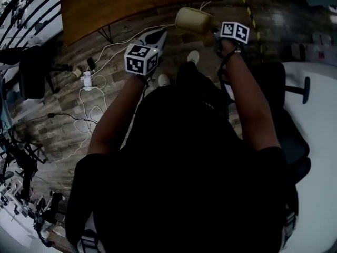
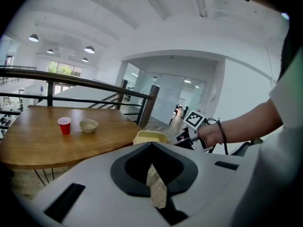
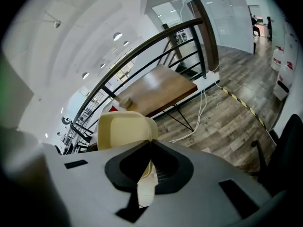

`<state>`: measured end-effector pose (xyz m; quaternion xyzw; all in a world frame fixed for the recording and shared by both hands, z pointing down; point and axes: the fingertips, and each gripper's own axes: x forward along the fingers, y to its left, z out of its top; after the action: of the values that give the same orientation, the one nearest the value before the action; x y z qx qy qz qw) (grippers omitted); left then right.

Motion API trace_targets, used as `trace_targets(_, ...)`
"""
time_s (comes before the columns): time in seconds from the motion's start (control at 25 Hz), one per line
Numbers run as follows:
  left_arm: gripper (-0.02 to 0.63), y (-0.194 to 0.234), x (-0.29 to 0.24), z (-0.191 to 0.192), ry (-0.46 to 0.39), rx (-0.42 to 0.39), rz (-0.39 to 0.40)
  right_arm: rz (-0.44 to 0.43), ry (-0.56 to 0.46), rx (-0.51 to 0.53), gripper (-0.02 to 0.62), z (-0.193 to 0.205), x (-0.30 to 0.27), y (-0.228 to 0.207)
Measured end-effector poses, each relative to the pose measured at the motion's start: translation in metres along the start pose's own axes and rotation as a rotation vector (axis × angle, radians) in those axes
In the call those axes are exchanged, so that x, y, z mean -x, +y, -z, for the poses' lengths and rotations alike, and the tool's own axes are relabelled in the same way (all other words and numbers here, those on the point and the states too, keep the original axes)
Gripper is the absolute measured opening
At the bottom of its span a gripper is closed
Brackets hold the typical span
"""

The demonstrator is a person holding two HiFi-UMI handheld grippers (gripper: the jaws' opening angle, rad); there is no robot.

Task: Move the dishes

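The right gripper (image 1: 215,31) holds a cream dish (image 1: 192,20) near the wooden table (image 1: 95,7).

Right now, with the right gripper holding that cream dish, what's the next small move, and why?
Probably carry the cream dish forward over the wooden table. The right gripper is shut on its rim, and it hangs above the floor, short of the table edge. Bare wood lies near the red cup and bowl.
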<state>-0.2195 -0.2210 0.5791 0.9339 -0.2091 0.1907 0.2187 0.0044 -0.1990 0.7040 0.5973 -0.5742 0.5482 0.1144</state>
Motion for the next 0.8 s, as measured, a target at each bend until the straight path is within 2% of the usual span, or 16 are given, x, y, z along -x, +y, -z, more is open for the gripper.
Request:
trace_targets(0.24,-0.005,0.049,-0.019,-0.008,0.011,0.051,-0.079,-0.048,0.062,0.066,0.02,-0.045,-0.054,0.026)
trace_targets(0.44,-0.005,0.09,-0.058,-0.033,0.004,0.095,-0.14,-0.067,0.129,0.119,0.02,-0.092,-0.099,0.029)
trace_targets(0.8,-0.005,0.129,-0.13,-0.066,0.015,0.158,-0.223,-0.101,0.221,0.208,0.02,-0.174,-0.152,0.016)
